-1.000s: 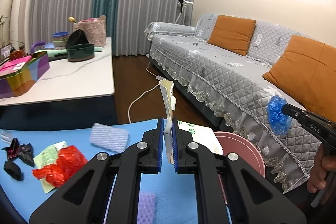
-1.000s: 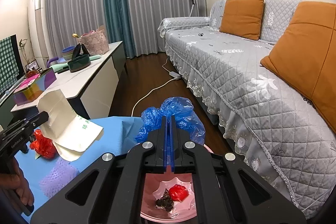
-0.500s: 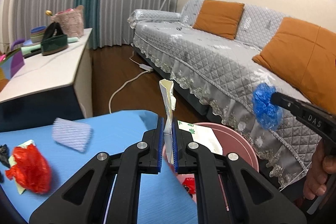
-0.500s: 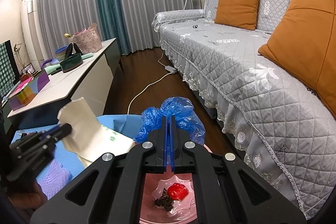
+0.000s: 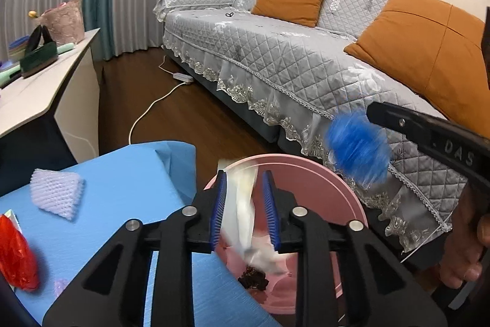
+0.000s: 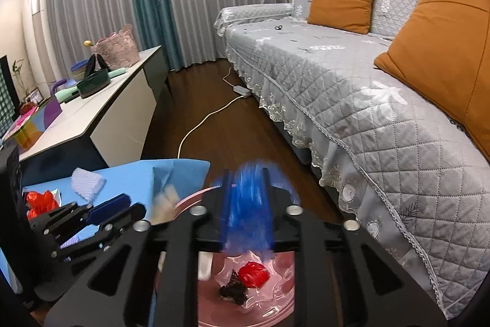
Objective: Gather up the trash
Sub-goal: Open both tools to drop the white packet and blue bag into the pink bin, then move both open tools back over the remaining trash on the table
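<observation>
Blue bag [image 6: 248, 213] blurs between the right claw [image 6: 246, 204]'s just-parted pads — loose, above pink bin [image 6: 275, 316].

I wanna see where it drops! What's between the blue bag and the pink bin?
Nothing: in the right wrist view the blue bag hangs between open tongs, with only air above the pink bin.

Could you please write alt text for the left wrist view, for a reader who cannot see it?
The left hand-held gripper, jaws just opened, lets a blurred white paper scrap fall into a pink bin beside a blue mat. At right, the right hand-held gripper hangs over the bin with a blurred blue plastic wad at its tips.
</observation>
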